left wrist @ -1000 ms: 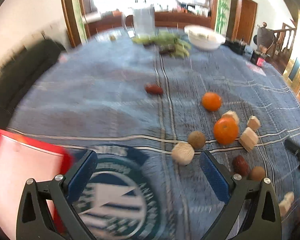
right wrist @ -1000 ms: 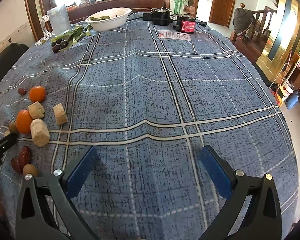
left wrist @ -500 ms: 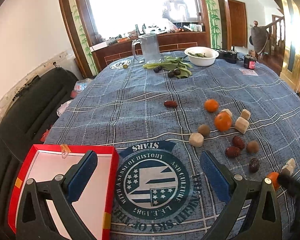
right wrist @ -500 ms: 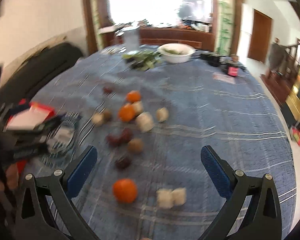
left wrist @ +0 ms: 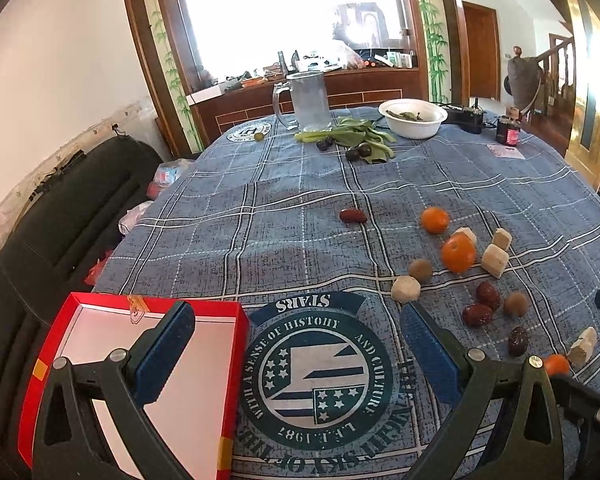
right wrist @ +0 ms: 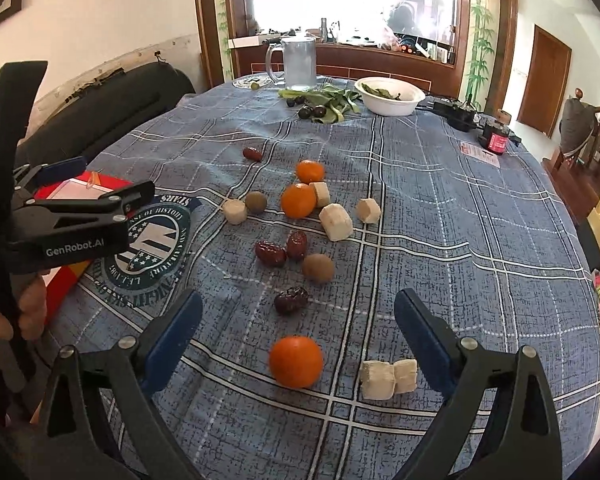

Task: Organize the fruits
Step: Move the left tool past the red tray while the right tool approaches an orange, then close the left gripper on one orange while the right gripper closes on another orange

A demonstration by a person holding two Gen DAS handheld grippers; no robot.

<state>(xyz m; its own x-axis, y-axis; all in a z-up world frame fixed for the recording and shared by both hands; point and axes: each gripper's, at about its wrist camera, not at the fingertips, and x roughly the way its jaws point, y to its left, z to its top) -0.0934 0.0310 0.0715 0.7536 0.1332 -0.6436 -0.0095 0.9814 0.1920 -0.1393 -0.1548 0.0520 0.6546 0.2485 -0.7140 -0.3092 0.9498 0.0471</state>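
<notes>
Fruits lie scattered on a blue plaid tablecloth: an orange nearest my right gripper, two more oranges, several red dates, brown round fruits and pale cut chunks. A red box with a white inside sits at the near left. My left gripper is open and empty, over the box edge and a round printed emblem. My right gripper is open and empty, just above the near orange. The left gripper also shows in the right wrist view.
At the far end stand a glass mug, a white bowl of greens, leafy greens with dark plums, a black device and a red jar. A black sofa lies left of the table.
Both grippers pulled back and swung into steady views. The right gripper turned from the bare right of the table to face the fruits. Both stayed open.
</notes>
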